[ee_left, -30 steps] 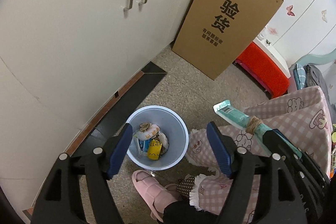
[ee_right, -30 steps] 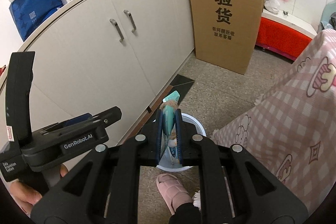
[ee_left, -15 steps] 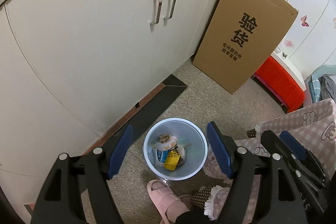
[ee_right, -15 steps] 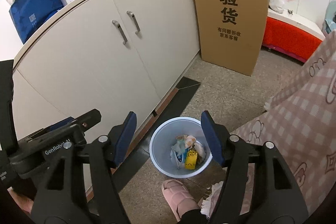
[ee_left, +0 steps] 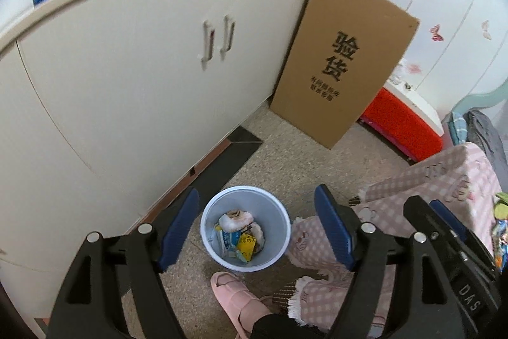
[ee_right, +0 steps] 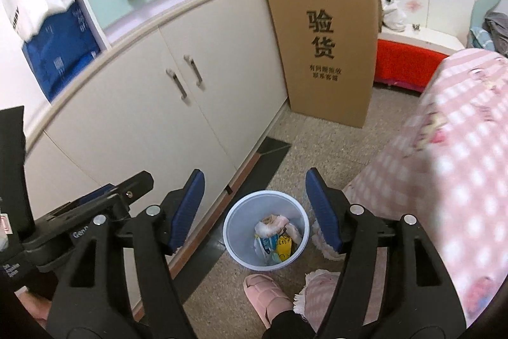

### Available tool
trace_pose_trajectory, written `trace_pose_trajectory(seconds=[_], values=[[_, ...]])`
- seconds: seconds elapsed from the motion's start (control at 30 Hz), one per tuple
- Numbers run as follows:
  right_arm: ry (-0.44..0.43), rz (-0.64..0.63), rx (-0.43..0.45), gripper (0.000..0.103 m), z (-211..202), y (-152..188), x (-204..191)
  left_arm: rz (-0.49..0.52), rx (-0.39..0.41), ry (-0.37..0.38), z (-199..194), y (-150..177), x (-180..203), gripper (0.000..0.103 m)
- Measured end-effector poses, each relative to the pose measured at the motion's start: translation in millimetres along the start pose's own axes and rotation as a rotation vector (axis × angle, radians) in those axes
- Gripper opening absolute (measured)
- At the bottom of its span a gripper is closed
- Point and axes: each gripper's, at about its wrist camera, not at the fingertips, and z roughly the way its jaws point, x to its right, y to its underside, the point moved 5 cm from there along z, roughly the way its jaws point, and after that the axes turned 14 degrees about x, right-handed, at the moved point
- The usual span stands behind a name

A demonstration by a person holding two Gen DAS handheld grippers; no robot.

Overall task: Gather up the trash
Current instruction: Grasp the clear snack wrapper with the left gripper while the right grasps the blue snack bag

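Observation:
A pale blue trash bin (ee_left: 209,227) (ee_right: 235,247) stands on the floor by the cabinet, with several wrappers (ee_left: 238,227) (ee_right: 274,235) inside, one yellow (ee_left: 247,243). My left gripper (ee_left: 257,227) is open and empty, well above the bin. My right gripper (ee_right: 254,208) is open and empty, also above the bin. The right gripper's body shows at the lower right of the left wrist view (ee_left: 451,253); the left one's shows at the left of the right wrist view (ee_right: 79,218).
White cabinet doors (ee_left: 143,84) run along the left. A tall cardboard sheet (ee_left: 343,59) leans on them. A pink checked cloth (ee_right: 460,180) covers a table on the right. A pink slipper (ee_left: 235,297) stands just before the bin. A red box (ee_left: 403,126) sits behind.
The right gripper opened and let go of the teal packet it held a second ago. Both grippers have risen and drawn back from the bin.

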Motion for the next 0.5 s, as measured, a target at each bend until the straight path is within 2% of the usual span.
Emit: trace_pose_trajectory(seconds=[0.23, 0.5], values=[[0.038, 0.023, 0.098, 0.069, -67.9, -26.7, 28.7, 0.053, 0.051, 0.073, -48.1, -6.7, 49.4, 0.076], [0.162, 0.078, 0.184, 0.071, -150.2, -38.1, 107.4, 0.172, 0.062, 0.186, -90.6, 9.9, 132.4, 0.079]])
